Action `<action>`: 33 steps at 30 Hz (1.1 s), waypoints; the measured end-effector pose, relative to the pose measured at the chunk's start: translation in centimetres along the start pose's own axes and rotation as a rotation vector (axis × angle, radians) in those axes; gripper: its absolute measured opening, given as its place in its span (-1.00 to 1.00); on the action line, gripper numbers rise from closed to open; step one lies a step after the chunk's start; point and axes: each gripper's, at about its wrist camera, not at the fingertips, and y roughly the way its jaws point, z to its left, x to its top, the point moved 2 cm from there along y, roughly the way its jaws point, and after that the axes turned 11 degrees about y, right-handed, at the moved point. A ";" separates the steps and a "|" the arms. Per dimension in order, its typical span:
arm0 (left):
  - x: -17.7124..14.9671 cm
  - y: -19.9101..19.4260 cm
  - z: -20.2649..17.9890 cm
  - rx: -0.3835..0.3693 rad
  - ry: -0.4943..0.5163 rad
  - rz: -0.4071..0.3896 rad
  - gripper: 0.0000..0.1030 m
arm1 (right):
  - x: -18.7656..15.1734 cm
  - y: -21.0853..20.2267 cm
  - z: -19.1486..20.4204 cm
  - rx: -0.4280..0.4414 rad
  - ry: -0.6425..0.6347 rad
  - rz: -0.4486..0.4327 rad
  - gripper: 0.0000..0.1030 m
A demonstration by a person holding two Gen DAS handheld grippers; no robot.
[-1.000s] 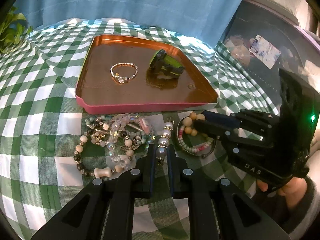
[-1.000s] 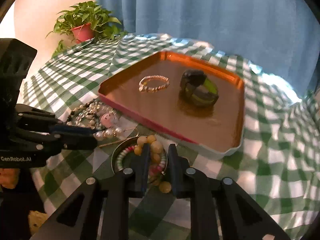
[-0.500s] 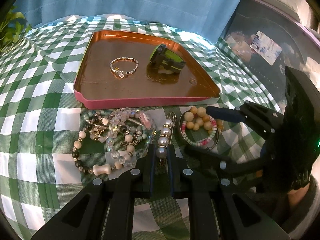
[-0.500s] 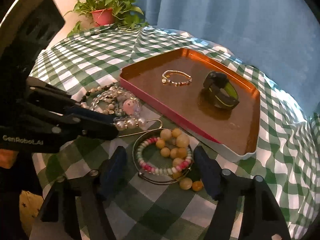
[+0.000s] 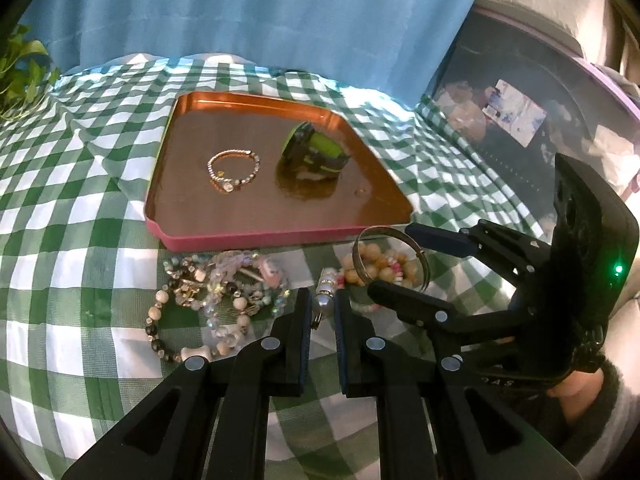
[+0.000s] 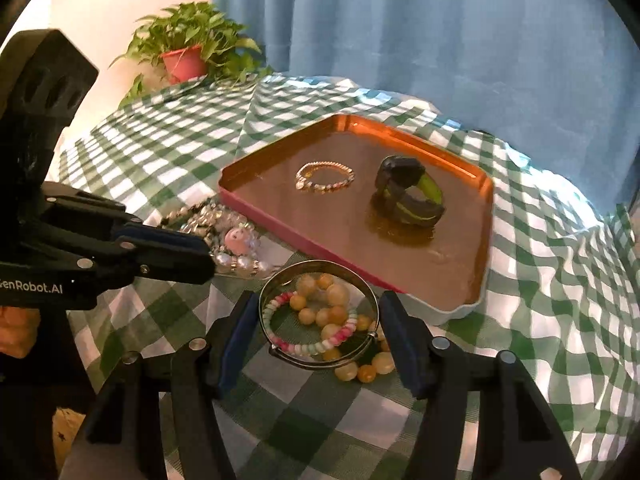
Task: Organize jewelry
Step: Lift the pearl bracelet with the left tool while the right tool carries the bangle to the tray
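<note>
My right gripper (image 6: 318, 320) is shut on a metal bangle (image 6: 276, 286), holding it by its two sides just above a pink-and-white bead bracelet (image 6: 304, 346) and yellow beads (image 6: 338, 294). The bangle also shows in the left wrist view (image 5: 360, 236). My left gripper (image 5: 323, 306) is shut on a pearl bracelet (image 5: 326, 296) lying on the cloth. A copper tray (image 5: 192, 120) holds a thin bead bracelet (image 5: 234, 170) and a black-and-green band (image 5: 316, 154).
A pile of mixed bead bracelets (image 5: 212, 296) lies left of my left gripper, in front of the tray. A potted plant (image 6: 188, 50) stands at the far left. A green checked cloth (image 6: 560, 280) covers the table.
My right gripper opened, drew back, then closed on the bangle's sides and raised it off the cloth. My left gripper stayed shut on the pearl bracelet.
</note>
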 end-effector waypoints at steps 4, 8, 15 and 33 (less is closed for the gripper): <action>0.8 -0.8 -0.5 0.016 0.014 -0.012 -0.78 | 0.6 -1.5 -0.3 -0.001 0.038 -0.046 0.13; 2.4 -1.9 -1.5 0.054 0.044 -0.041 -0.78 | 1.5 -2.7 -0.6 -0.005 0.106 -0.086 0.13; 5.3 -4.8 -2.7 0.119 0.058 -0.100 -0.78 | 4.1 -5.4 -1.5 -0.001 0.241 -0.167 0.13; 12.6 -17.3 -6.5 0.134 0.146 -0.335 -0.78 | 12.0 -16.9 0.3 0.016 0.263 -0.359 0.13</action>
